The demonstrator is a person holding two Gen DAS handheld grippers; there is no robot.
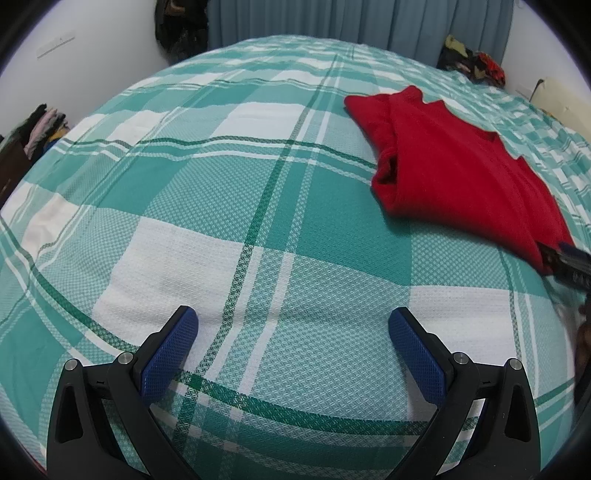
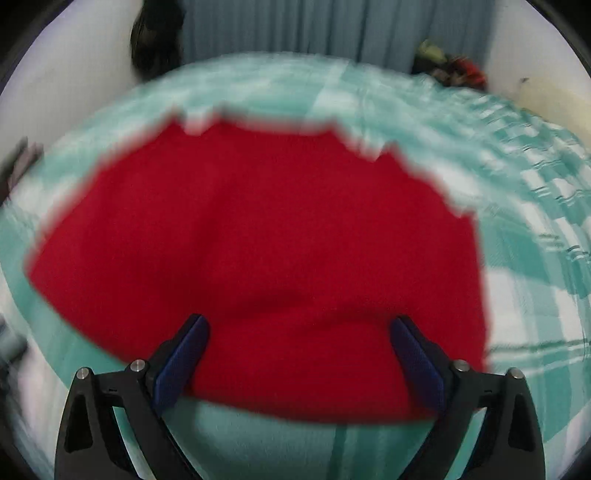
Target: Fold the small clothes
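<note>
A red garment (image 1: 458, 162) lies partly folded on the green and white checked bed, at the right in the left wrist view. My left gripper (image 1: 293, 325) is open and empty over bare bedspread, well to the left of the garment. In the blurred right wrist view the red garment (image 2: 258, 240) fills the middle. My right gripper (image 2: 299, 332) is open, its blue pads spread over the garment's near edge. The right gripper also shows at the garment's near right corner in the left wrist view (image 1: 565, 264).
The checked bedspread (image 1: 229, 192) covers the whole bed. Blue-grey curtains (image 1: 351, 22) hang behind it. Piles of clothes lie at the far right corner (image 1: 476, 62) and at the left edge (image 1: 40, 125). A dark bag (image 1: 181, 29) hangs at the back left.
</note>
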